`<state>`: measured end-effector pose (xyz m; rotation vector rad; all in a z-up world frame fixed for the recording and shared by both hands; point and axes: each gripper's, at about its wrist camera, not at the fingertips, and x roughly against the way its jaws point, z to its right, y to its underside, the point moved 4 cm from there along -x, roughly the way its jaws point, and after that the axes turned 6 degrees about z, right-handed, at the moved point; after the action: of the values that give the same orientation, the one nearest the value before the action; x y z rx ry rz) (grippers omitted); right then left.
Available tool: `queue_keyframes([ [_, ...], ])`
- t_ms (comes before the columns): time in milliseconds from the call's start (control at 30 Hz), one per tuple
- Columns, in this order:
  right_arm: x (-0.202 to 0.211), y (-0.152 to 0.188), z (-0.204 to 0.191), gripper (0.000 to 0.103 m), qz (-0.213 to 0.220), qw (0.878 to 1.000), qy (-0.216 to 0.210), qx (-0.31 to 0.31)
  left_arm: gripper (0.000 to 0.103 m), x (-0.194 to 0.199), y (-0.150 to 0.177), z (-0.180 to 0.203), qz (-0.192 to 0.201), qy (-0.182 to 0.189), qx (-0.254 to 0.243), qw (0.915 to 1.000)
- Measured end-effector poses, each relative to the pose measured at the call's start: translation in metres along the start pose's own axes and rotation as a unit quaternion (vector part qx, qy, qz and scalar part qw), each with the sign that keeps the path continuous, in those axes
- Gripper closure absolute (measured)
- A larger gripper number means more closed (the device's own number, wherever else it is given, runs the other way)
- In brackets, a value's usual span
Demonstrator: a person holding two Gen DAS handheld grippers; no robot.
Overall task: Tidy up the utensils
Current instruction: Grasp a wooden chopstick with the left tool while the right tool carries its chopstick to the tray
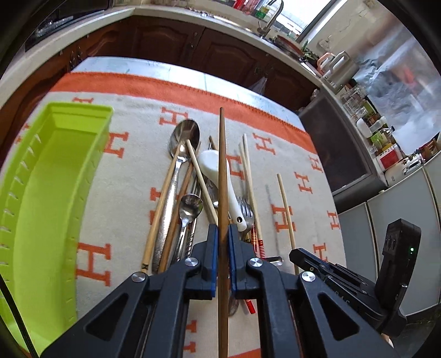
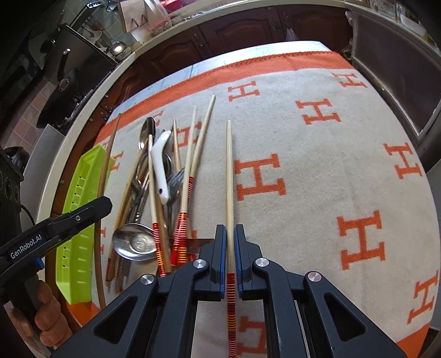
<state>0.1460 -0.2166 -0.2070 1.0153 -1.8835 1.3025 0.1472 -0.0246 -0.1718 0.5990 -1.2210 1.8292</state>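
My left gripper [image 1: 223, 231] is shut on a dark brown wooden chopstick [image 1: 222, 165] and holds it above a pile of utensils: metal spoons [image 1: 184, 137], a white ceramic spoon [image 1: 217, 176], a fork [image 1: 245, 210] and pale chopsticks [image 1: 285, 209]. A lime-green slotted tray [image 1: 49, 176] lies left of the pile. My right gripper [image 2: 230, 234] is shut on a pale chopstick with a red-striped end [image 2: 229, 176], held right of the pile [image 2: 154, 181]. The left gripper [image 2: 91, 210] and its brown chopstick [image 2: 106, 159] show in the right wrist view, over the tray [image 2: 77, 236].
The utensils lie on a cream and orange blanket [image 2: 317, 165] with H letters covering a table. Dark wood cabinets [image 1: 171, 38] and a counter with a sink tap [image 1: 268, 19] stand behind. A counter with jars [image 1: 386, 132] is at the right.
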Motion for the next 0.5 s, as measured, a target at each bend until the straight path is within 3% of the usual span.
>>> queue_keyframes([
  [133, 0.022, -0.001, -0.007, 0.097, 0.009, 1.0, -0.018, -0.006, 0.099, 0.037, -0.005, -0.008, 0.022, -0.019, -0.014, 0.9995],
  [300, 0.05, -0.001, -0.037, 0.097, 0.018, 0.999, -0.05, 0.013, 0.099, 0.083, -0.011, -0.04, 0.051, -0.078, -0.025, 0.9953],
  [500, 0.064, -0.001, -0.106, 0.097, 0.004, 0.994, -0.096, 0.051, 0.098, 0.115, -0.007, -0.089, 0.079, -0.183, -0.056, 0.9783],
])
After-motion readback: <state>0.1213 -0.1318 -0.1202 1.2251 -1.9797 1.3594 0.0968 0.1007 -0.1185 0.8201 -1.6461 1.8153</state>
